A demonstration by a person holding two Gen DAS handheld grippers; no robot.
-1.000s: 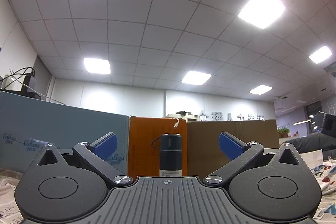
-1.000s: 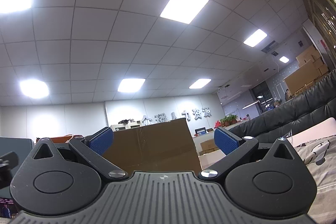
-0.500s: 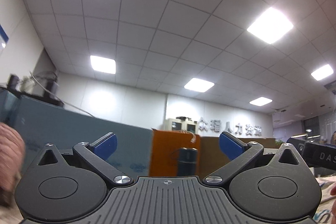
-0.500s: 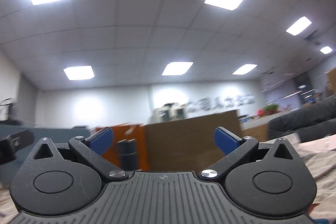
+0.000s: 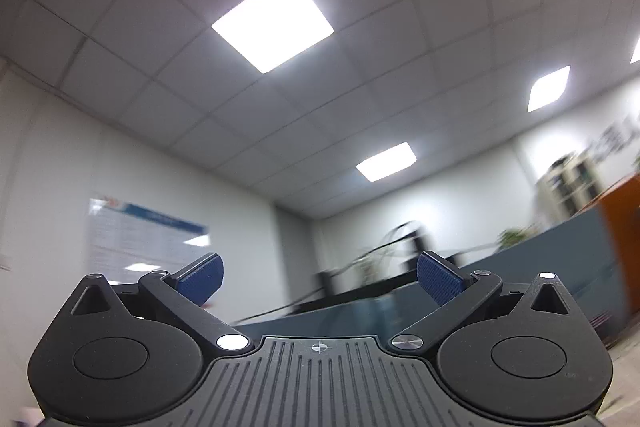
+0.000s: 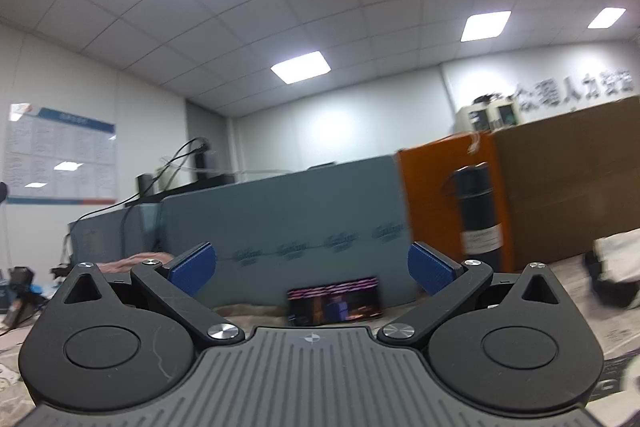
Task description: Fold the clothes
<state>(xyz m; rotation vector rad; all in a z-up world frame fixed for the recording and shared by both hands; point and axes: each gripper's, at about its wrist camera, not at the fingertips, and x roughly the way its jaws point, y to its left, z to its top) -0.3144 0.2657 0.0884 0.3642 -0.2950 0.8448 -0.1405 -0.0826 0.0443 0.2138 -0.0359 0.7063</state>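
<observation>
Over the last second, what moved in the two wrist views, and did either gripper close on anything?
Both views swung left. The flask and orange box slid right in the right view; the flask left the left view, which now shows a wall poster. A lit screen appeared. The left hand-held gripper and right hand-held gripper stayed open, empty.

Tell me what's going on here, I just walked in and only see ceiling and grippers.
A person holds two grippers, meant for folding clothes, but neither is on any fabric. The left gripper is open, empty, tilted up toward the ceiling and a wall poster. The right gripper is also open and empty, facing a blue-grey panel, a dark bottle and a small lit screen. Patterned cloth lies low at the right. Folding hasn't visibly begun.
</observation>
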